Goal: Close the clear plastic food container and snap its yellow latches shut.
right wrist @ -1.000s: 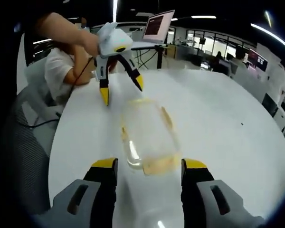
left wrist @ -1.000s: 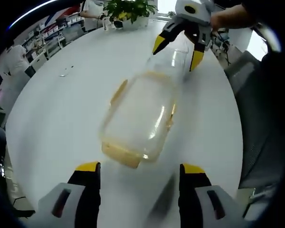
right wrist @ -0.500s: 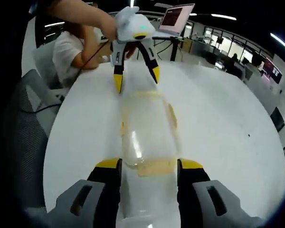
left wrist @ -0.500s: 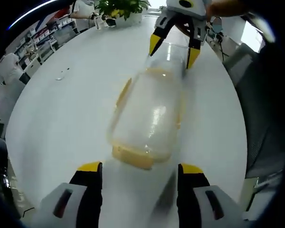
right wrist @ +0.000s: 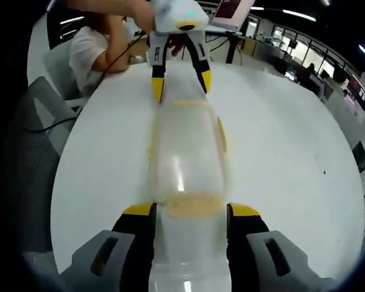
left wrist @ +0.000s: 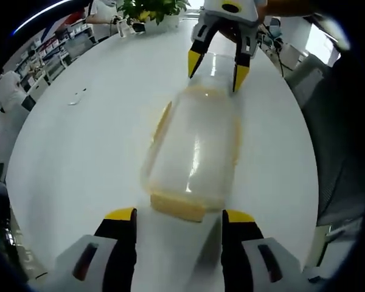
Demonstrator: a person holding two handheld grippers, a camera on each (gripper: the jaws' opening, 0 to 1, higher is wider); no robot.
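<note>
Both grippers, left (left wrist: 177,220) and right (right wrist: 187,214), gape open at opposite ends of the container (left wrist: 194,146) on the worktop (left wrist: 79,146).

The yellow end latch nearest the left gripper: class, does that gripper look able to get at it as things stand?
Probably yes. The yellow end latch lies just ahead of the left gripper, whose jaws stand open, with only bare white table between them.

container (left wrist: 194,146) swung lengthwise between the grippers, left tongs (left wrist: 178,214) nearer its yellow end latch (left wrist: 177,207)
</note>
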